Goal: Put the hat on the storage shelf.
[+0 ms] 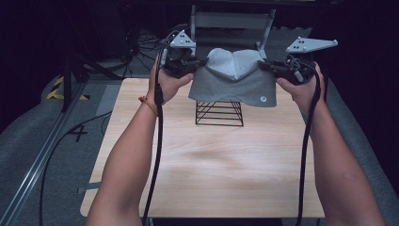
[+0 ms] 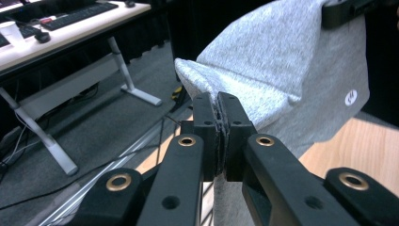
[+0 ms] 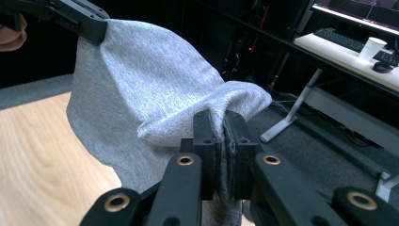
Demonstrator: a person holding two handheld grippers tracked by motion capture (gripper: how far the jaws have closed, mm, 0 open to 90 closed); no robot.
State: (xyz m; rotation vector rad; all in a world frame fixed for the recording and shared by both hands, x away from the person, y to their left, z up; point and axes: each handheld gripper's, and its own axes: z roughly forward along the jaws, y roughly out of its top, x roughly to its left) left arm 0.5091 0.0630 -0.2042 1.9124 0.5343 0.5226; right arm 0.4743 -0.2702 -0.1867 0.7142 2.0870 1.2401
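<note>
A grey cloth garment [image 1: 234, 80] with a small round white logo hangs stretched in the air between both grippers, above the far middle of the table. My left gripper [image 1: 196, 62] is shut on its left edge. In the left gripper view the jaws of the left gripper [image 2: 219, 101] pinch a fold of the grey cloth [image 2: 287, 66]. My right gripper [image 1: 264, 65] is shut on the right edge. The right gripper [image 3: 222, 117] clamps the cloth [image 3: 150, 89] in its own view, and the other gripper holds the far corner at top left.
A black wire rack [image 1: 219, 113] stands on the wooden table [image 1: 211, 165] directly under the hanging cloth. Beyond the table are a grey floor with cables, a white desk frame [image 1: 231, 21], and desks with keyboards and a paper cup [image 3: 370, 48].
</note>
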